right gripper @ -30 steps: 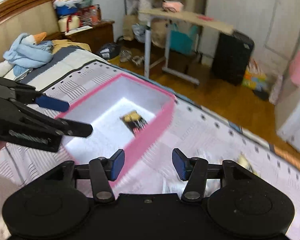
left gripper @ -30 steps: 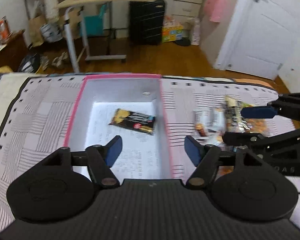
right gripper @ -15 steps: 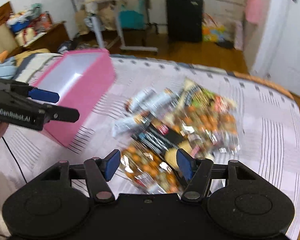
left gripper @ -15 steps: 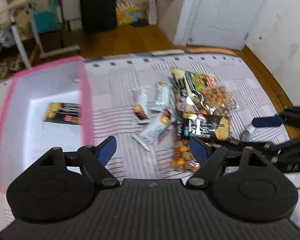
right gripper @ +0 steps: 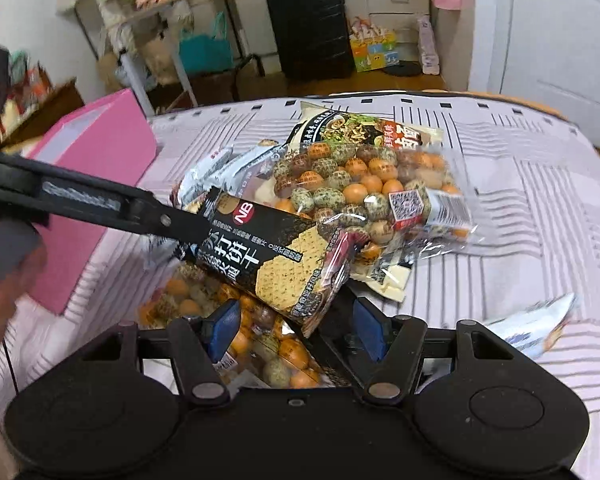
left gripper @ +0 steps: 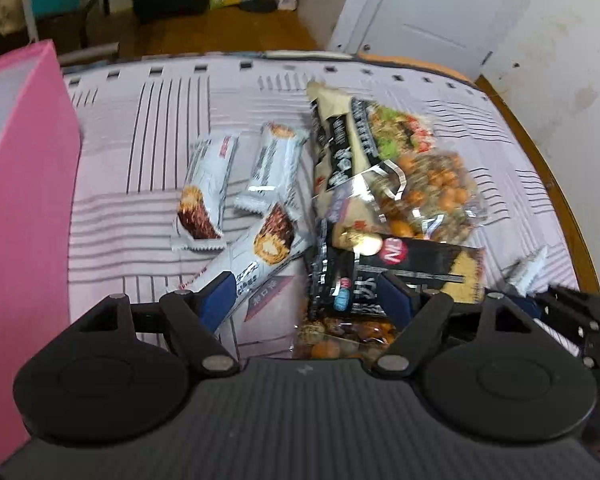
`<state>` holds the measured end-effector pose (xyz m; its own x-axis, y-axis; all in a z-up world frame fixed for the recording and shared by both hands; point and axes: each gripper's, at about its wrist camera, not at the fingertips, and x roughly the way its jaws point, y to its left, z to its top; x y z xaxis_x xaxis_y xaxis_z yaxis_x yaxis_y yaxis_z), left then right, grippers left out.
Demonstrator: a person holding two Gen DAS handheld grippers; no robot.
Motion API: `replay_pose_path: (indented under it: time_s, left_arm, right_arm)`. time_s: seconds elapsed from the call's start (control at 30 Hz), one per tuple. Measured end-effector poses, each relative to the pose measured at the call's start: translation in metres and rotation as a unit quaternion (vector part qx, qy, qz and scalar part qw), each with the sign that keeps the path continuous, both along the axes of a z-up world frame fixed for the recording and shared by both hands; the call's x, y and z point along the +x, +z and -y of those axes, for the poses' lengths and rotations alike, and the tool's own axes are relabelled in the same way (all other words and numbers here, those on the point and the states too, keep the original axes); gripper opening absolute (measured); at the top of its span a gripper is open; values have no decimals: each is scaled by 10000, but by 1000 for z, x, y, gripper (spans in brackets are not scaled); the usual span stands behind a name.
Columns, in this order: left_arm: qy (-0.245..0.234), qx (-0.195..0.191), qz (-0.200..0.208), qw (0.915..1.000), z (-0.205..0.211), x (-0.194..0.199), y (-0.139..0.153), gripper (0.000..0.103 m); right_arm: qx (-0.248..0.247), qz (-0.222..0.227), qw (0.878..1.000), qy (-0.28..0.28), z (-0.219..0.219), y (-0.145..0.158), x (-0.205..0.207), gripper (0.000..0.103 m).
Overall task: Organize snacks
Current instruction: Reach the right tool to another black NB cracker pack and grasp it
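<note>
A pile of snacks lies on the striped bedspread (left gripper: 140, 128). On top is a black cracker packet (right gripper: 276, 256), lying across two clear bags of coloured coated nuts (right gripper: 364, 188). Three white wafer bars (left gripper: 204, 196) lie left of the pile, a noodle pack (left gripper: 340, 140) behind it. My left gripper (left gripper: 306, 300) is open low over the packet's left end (left gripper: 400, 276) and one bar's tip. My right gripper (right gripper: 296, 326) is open, with the packet's near corner between its fingers but not pinched. The left gripper's arm (right gripper: 100, 204) reaches in from the left.
The pink box (left gripper: 24, 200) stands at the left edge of the bed. A small silver wrapper (right gripper: 540, 324) lies alone to the right. The bed's wooden edge (left gripper: 560, 184) runs close on the right. A hand (right gripper: 4, 280) holds the left gripper.
Both grippers have swung from above the pink box to the right and dropped down onto the snack pile. The right gripper's jaws stand wider than a second ago.
</note>
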<state>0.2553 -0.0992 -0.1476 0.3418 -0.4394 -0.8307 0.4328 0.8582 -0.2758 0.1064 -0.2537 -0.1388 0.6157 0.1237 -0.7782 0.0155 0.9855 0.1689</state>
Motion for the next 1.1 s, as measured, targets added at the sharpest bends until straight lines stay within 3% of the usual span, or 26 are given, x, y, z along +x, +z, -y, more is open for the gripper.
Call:
replay_pose_path:
  time_s: [0.13,0.2,0.27,0.4,0.53,0.7,0.9,1.03,1.1]
  left_arm:
    - [15,-297,-59,9995,-2,1,-9,62]
    - [-70,-460,-111,9989,-2,0,-10,49]
    - [-165,-590,-188,9979,-1,0,-11,43]
    - [-143,-664,-231,9974,0,0,-14,44]
    - [-145,-699,-193,9973,-1,-1,-14,44]
    - [-673,-1026,-394,9917,5,-7,-18,40]
    - [-911,-612,36,9940,20,-27,-11,40]
    - [-941,-572,-85,9939,22,-28,-8,40]
    - [-923,-641,-224,9934,19,-27,-5,45]
  right_arm:
    - [121,169,9998,-67,-6,-2,-2,67]
    - [80,133,9999,2,-10,-3,2,68]
    - [-52,39,10000,-15,-13,-5,6,71]
    - [-368,-207,9988,-230,-14,-9,14,74]
    - [-315,-297,9985,-339,-11,-11,16,76]
    - [-432,-250,9984,-249,-17,-11,16,76]
    - [-686,-271,9971,-159,-21,-13,16,71]
    - [-746,-305,9967,-115,-23,-11,14,72]
    - [-683,-306,9972,-82,-24,-8,12,74]
